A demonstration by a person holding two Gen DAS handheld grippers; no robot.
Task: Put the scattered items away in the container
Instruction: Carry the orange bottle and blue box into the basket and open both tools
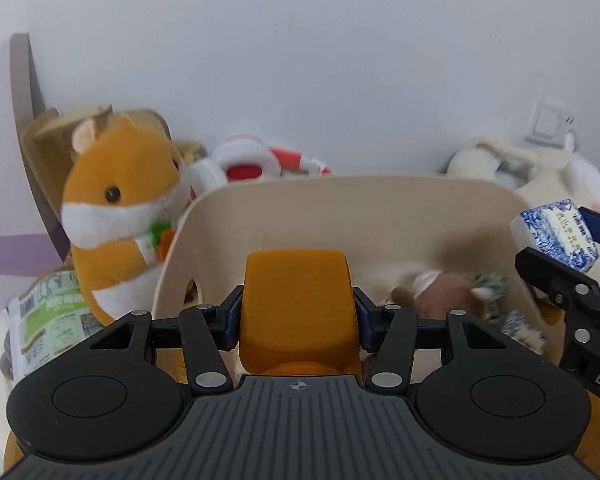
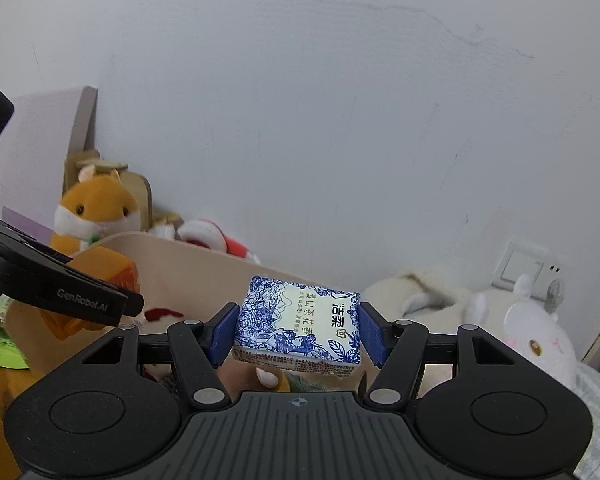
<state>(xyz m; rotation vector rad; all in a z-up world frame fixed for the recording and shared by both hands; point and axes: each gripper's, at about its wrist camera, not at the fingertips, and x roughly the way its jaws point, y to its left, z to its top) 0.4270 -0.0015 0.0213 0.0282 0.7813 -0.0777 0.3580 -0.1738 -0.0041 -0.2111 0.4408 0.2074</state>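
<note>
White wall (image 1: 300, 60) behind beige container (image 1: 356, 208)

We cannot see the base of the orange block (image 1: 298, 308); the left gripper's (image 1: 298, 316) housing hides it. Inside the beige bin (image 1: 340, 200), at about four o'clock, a brown plush (image 1: 444, 292) is too blurred to identify. The right gripper (image 1: 556, 252) is cut off at three o'clock, and the white plush (image 1: 496, 160) behind it is smeared.

orange block (image 1: 296, 304), beige bin (image 1: 380, 208), blue-and-white floral tissue pack (image 2: 298, 326), orange-and-white hamster plush (image 1: 116, 216).
</note>
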